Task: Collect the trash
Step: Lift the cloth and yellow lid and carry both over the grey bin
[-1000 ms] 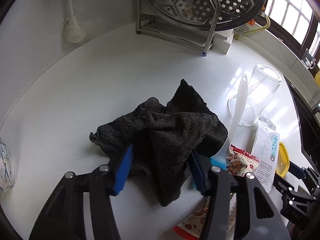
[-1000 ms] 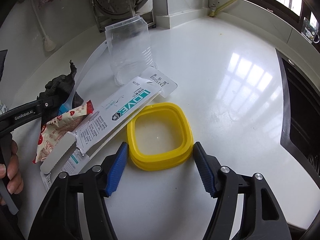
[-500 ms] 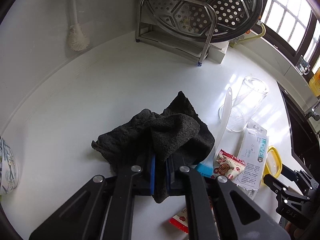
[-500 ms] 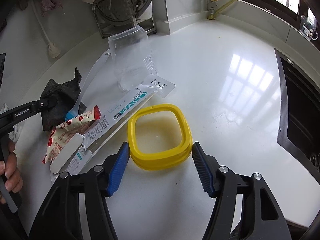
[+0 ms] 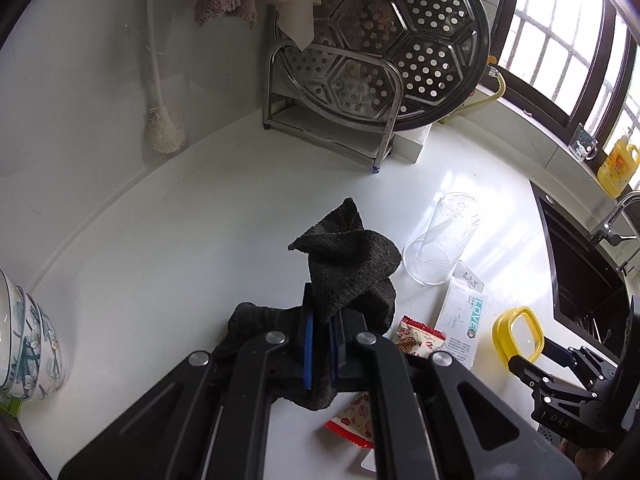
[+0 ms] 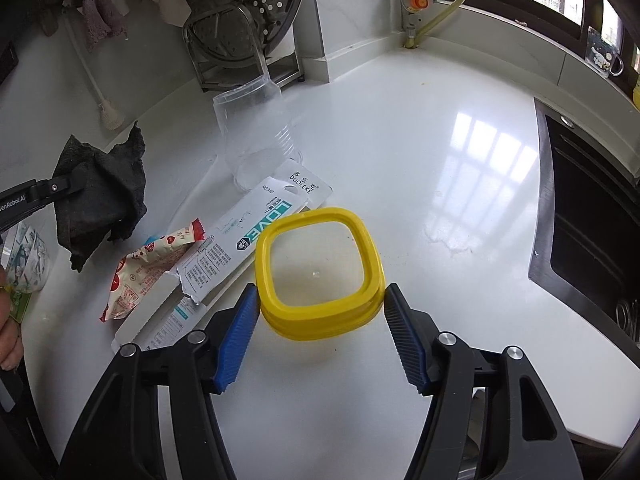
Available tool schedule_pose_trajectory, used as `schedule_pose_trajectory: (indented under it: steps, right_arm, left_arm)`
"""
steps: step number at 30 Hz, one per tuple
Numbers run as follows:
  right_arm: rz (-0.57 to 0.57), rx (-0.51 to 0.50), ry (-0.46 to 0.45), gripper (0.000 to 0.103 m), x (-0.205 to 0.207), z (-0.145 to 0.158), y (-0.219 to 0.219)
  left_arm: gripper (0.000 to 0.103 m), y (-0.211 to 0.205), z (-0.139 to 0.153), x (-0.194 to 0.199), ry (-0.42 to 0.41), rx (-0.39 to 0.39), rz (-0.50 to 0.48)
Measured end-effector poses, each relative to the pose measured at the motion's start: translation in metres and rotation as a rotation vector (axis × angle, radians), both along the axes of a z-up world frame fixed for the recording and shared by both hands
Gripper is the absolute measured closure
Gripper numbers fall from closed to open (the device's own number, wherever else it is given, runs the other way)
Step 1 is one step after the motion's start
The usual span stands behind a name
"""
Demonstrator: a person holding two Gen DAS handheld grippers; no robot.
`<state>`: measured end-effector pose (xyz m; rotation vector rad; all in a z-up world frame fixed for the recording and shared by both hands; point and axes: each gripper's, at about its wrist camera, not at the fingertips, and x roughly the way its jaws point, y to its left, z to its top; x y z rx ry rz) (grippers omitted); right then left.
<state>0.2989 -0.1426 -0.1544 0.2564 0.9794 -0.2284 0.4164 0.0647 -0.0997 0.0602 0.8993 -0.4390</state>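
Note:
My left gripper (image 5: 320, 344) is shut on a black cloth (image 5: 352, 264) and holds it off the white counter; the cloth also shows in the right wrist view (image 6: 100, 192), hanging from the left gripper. A red-and-white snack wrapper (image 6: 144, 272) and a torn white LOVE package (image 6: 240, 240) lie on the counter. My right gripper (image 6: 320, 332) is open, its fingers either side of a yellow-rimmed lid (image 6: 320, 272) without touching it. In the left wrist view lie the wrapper (image 5: 420, 338), the package (image 5: 464, 312) and the lid (image 5: 518, 334).
A clear plastic cup (image 6: 256, 136) stands behind the package. A steel rack with a perforated steamer tray (image 5: 380, 48) stands at the back wall. A dark sink (image 6: 592, 224) is at the right. Patterned bowls (image 5: 28, 344) stand at the left.
My left gripper closed on the black cloth and lifted it off the counter. My right gripper moved slightly closer around the yellow lid and stayed open.

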Motion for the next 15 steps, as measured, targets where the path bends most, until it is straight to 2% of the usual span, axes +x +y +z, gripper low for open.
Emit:
schedule_pose_trajectory:
  steps: [8,15]
  right_arm:
    - [0.003,0.013,-0.014,0.041,-0.022,0.012,0.001]
    - [0.007,0.033,-0.044,0.041,-0.059,0.029,0.0]
  left_arm:
    - [0.097,0.013,0.021,-0.024,-0.016,-0.007,0.013]
    - [0.097,0.025,0.043,-0.065,-0.039,0.004,0.029]
